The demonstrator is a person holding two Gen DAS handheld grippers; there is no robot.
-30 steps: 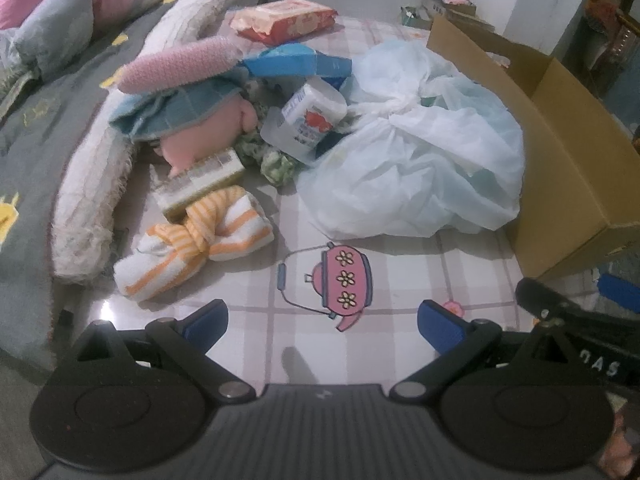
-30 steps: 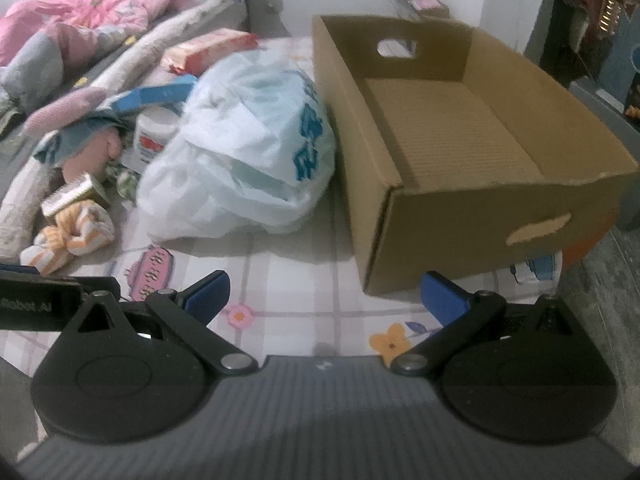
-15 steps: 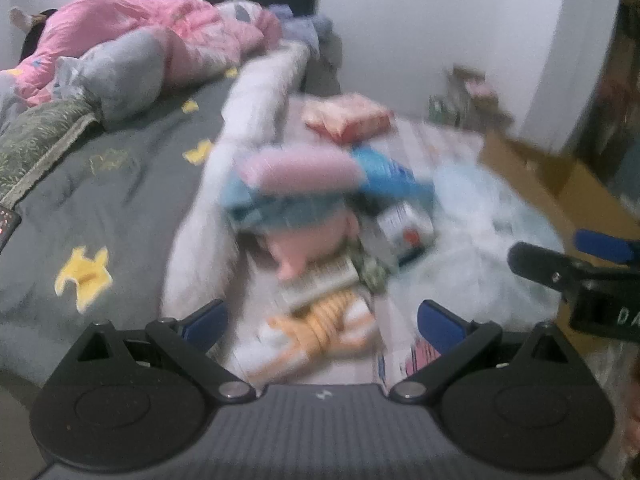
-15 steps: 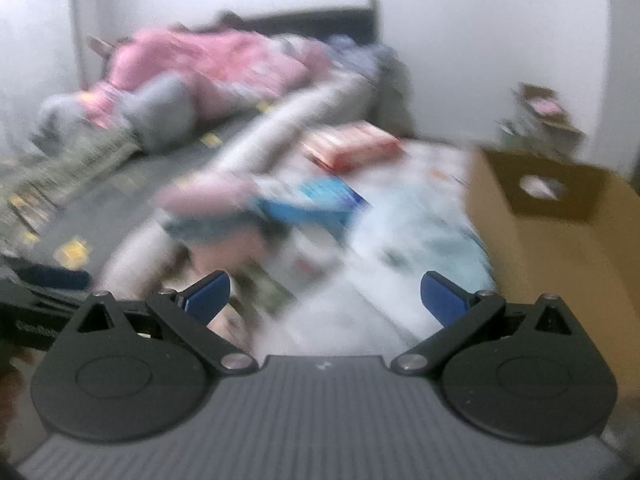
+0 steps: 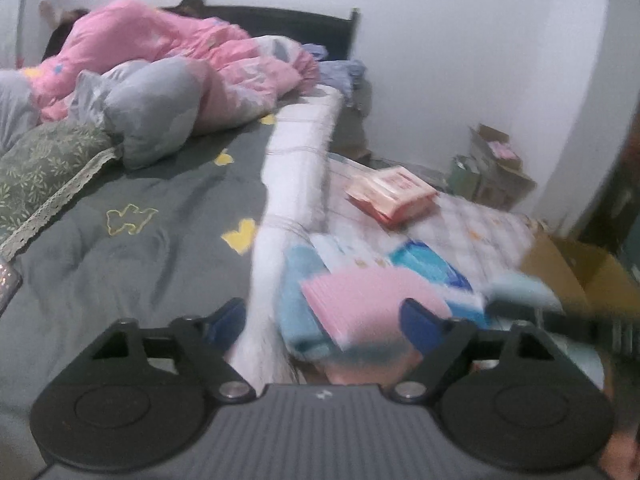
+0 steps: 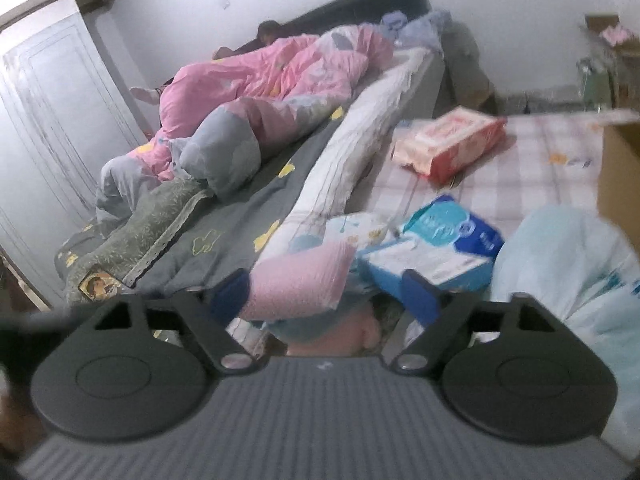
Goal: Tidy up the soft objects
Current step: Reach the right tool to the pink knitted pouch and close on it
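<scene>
Hovering over a ribbed pink fabric roll [image 6: 298,278], your right gripper [image 6: 326,298] is spread wide, empty. Your left gripper [image 5: 324,318] likewise gapes above it, beside the grey quilted bedspread [image 5: 132,236].

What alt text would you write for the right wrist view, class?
The open right hand-held gripper hovers over a rolled pink towel in a pile of soft things beside a bed. A blue-and-white pack and a pale plastic bag lie to its right.

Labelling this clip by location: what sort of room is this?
A bedroom, most likely: a bed with a dark headboard, a rumpled pink quilt, and a white wardrobe door.
</scene>
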